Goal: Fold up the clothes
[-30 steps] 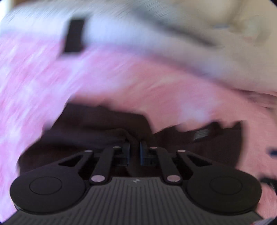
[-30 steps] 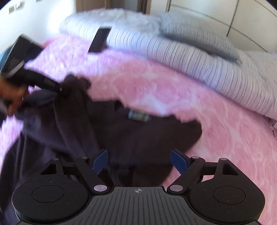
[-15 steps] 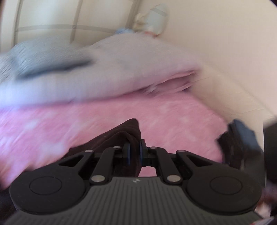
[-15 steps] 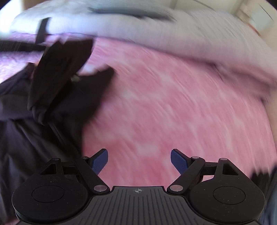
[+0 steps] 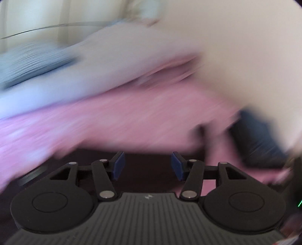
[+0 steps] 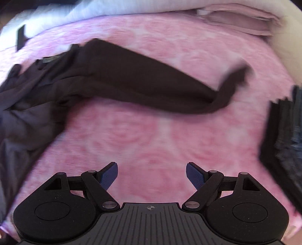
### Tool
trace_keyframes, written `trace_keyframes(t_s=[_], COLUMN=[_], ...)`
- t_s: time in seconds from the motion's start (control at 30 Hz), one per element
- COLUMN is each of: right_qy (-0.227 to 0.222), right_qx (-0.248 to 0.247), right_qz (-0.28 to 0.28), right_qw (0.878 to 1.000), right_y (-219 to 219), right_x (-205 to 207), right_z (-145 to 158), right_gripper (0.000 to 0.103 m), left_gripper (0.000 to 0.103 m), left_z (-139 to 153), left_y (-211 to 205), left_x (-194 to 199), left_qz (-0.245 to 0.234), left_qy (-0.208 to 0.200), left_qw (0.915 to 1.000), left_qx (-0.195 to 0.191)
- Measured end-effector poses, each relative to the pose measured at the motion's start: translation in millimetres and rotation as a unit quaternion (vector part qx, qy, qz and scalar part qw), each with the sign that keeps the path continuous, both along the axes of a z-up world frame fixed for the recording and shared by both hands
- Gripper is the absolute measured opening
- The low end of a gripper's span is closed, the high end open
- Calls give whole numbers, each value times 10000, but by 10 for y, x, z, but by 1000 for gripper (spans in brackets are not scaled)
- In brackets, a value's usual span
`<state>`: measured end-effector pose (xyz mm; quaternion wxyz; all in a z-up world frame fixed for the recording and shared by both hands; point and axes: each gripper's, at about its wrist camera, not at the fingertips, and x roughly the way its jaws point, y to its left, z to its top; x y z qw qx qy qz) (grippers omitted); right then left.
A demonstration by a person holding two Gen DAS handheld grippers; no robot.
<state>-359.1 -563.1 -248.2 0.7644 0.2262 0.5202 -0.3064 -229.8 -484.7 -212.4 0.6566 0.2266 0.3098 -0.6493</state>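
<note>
A dark brown garment (image 6: 120, 81) lies on the pink bedspread (image 6: 160, 132), with one long sleeve stretched out to the right and its body bunched at the left. My right gripper (image 6: 152, 176) is open and empty, hovering over bare bedspread in front of the sleeve. My left gripper (image 5: 147, 167) is open and empty; dark cloth (image 5: 147, 179) shows just below its fingers. The left wrist view is heavily blurred.
A stack of folded dark clothes (image 6: 283, 130) sits at the right edge of the bed; it also shows in the left wrist view (image 5: 258, 139). White and grey pillows (image 6: 117, 9) and folded pink bedding (image 6: 236, 18) lie along the far side.
My left gripper was shut on the dark garment and has now opened and let it go. The sleeve now lies stretched out to the right on the bed. Both views have swung right.
</note>
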Motion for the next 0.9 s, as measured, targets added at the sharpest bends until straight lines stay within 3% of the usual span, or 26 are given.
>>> trace_keyframes(t_s=[0.07,0.2,0.27,0.37,0.47,0.57,0.6,0.63,0.73,0.8,0.9], right_qy=[-252,-575,-550,-478,-211,18,71,85,-32,-185,-662], right_qx=[137,87,21,-64,-196,-317,-347,-363,-238,-105,247], right_qz=[291,1073,1161,1230,1200,1150,1101,1004,465,41,-697], right_qw=[9992,9925,9917,9912,9924,9929,9933,9942,9986,9998,9951], right_y=[78,388,560,818,1074,1265,1308,1330,1225,1115,847], right_x=[210,684,845,1072,1171,1162,1137,1111,974,867,644], right_z=[-66,-61,-56,-55,-36,-12,-3,12,49,71,101], right_gripper=[83,83,83,83,83,83,83,83,83,83,83], left_gripper=[50,49,49,50,51,43,28,5,4,4,4], left_z=[-155,-491,-666,-941,-1209,-1332,-1325,-1291,-1004,-762,-435], left_y=[466,1236,1593,1756,1772,1775,1782,1798,1889,1939,2037], left_x=[403,1029,1314,1435,1482,1415,1369,1316,1066,791,191], left_qz=[561,1286,1596,1632,1551,1319,1165,965,245,-370,-1496], left_qy=[-330,-132,47,700,1052,1127,1050,985,1027,1031,1014], left_qw=[9961,9803,9688,9649,9611,9662,9712,9764,9886,9917,9834], left_qx=[594,1495,1897,1937,2030,1905,1796,1664,1073,667,185])
